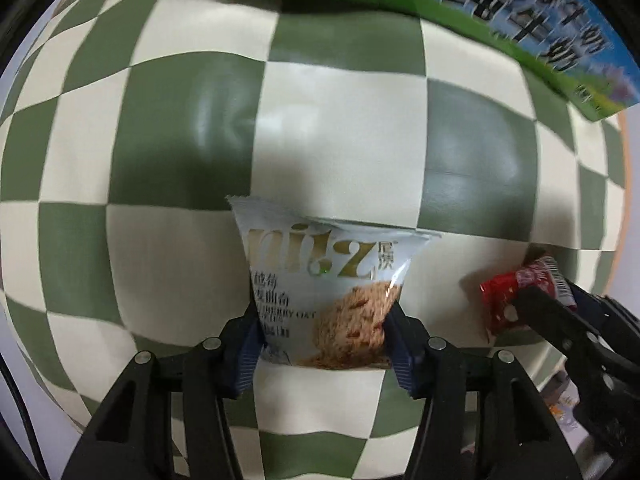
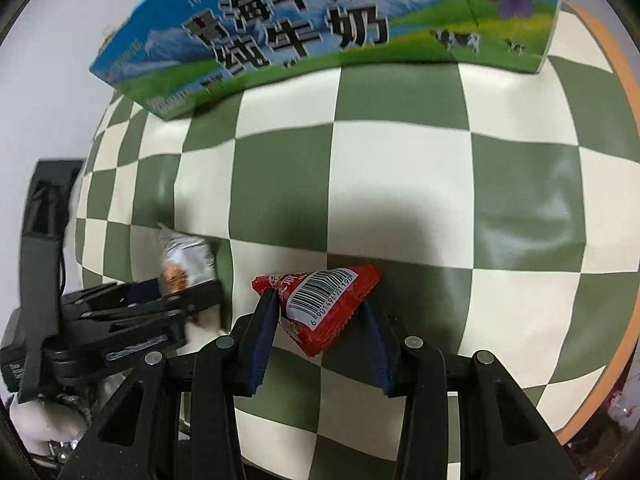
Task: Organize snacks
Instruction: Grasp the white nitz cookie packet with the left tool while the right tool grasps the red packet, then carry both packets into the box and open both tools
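Left gripper clamped on the white oat-cookie packet, blue pads pressing its lower sides, packet upright with its gold lettering facing the left wrist camera and its top seam free above the fingers; right gripper clamped on the red snack packet, barcode side up, one pointed corner hanging down between the fingers. Both held just above a green-and-cream checkered tablecloth, side by side and near each other: from the left wrist view, red packet and right gripper at lower right; from the right wrist view, left gripper and white packet at lower left. Smooth, slightly glossy cloth with soft shadows under each gripper. At the far side, a blue-and-green milk carton box lying on the cloth, printed with cows, flowers and large Chinese characters, seen also along the top of the left wrist view. Wide stretch of bare checkered cloth between the grippers and the box. Orange table edge curving along the right, pale wall beyond; cloth's left edge close beside the left gripper, with a dark strap and white cloth-like material below it, unclear
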The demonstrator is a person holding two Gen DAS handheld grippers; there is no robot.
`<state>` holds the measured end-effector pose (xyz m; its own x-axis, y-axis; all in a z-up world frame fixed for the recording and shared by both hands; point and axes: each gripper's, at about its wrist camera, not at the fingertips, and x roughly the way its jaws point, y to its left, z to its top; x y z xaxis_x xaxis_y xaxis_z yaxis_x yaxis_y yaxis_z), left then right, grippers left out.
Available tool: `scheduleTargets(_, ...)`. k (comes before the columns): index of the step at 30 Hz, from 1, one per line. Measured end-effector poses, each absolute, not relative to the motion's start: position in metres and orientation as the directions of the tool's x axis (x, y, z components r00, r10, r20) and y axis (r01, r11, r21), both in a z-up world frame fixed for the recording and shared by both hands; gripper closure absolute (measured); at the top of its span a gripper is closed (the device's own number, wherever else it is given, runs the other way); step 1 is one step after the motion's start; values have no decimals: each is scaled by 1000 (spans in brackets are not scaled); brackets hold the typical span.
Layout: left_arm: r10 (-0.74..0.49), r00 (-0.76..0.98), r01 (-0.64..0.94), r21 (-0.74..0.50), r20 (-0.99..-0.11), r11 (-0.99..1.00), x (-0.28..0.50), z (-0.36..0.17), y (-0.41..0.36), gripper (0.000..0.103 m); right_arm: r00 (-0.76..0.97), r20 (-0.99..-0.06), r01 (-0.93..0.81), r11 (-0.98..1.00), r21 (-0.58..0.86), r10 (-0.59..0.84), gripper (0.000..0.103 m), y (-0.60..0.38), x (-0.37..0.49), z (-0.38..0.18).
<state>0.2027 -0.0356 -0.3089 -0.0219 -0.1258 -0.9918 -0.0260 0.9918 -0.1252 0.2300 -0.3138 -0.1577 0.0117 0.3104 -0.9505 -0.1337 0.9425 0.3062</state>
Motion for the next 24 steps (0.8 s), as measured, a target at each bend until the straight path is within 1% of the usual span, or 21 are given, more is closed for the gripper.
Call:
scheduleTargets(11,-114,-36,-24,-113,-993,993,210,-321,-48,50,-9,-949,-123,942,313,315,58,-301,239,-182)
scheduleTargets(14,-109,-2,-29,-108,-994,994,217,-312,-46,53,-7,-949,-125,941,313,315,59,-299,240,-183)
scheduleTargets(20,-131,65,-22,-132,-989,991,209,-266,-27,54,33,-939,-119,934,336,342,62,-308,232,-164)
scheduleTargets(24,-167,126,-5,-169,-978,986,208,-230,-20,54,82,-921,-123,921,369,380,62,-321,233,-136)
